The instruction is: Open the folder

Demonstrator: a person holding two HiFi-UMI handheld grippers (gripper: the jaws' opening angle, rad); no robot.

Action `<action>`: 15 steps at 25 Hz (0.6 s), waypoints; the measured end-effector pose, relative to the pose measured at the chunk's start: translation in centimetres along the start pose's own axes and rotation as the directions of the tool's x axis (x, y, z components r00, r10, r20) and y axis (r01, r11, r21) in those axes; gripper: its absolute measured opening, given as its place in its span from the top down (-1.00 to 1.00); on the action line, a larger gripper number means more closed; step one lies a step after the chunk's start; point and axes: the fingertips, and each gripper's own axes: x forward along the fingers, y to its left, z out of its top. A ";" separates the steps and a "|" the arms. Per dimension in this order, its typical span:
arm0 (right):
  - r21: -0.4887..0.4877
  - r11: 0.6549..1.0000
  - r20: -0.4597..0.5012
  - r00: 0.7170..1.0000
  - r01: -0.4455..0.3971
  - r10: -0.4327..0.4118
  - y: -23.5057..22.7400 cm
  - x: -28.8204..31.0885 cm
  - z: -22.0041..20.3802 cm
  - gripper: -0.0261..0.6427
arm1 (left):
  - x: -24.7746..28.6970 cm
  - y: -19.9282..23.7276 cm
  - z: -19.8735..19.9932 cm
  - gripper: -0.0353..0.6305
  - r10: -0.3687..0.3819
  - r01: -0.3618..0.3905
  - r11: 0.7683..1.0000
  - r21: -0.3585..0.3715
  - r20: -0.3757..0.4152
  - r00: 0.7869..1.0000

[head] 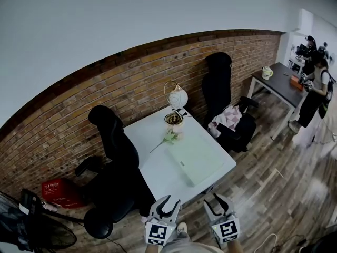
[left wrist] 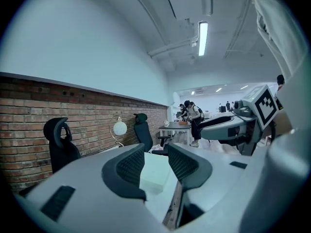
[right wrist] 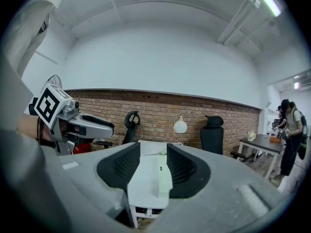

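Observation:
A pale green folder [head: 196,158] lies shut and flat on the white table [head: 158,167], toward its near right side. In the right gripper view the folder [right wrist: 164,177] shows between the jaws, far off. The left gripper view catches the folder [left wrist: 156,174] beyond its jaws too. My left gripper [head: 166,205] hovers off the table's near edge, open and holding nothing. My right gripper [head: 221,202] hangs beside it, also open and holding nothing. Both are well short of the folder.
A globe lamp [head: 177,97], a small gold pot [head: 174,119] and a flower stem [head: 164,139] stand at the table's far end. Black chairs [head: 113,141] [head: 218,83] flank the table against a brick wall. A person [head: 314,91] stands by a dark desk [head: 278,83].

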 end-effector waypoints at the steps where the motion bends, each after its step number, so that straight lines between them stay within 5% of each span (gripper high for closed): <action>1: -0.007 1.000 0.004 1.000 0.003 -0.003 -0.2 0.5 0.1 0.41 | 0.4 0.4 0.1 0.43 -0.005 0.005 1.000 0.000 0.000 1.000; 15: 0.029 0.998 -0.048 0.997 0.064 -0.062 -3.2 6.6 0.4 0.41 | 6.4 5.0 0.8 0.43 -0.064 0.064 0.998 0.001 -0.007 0.998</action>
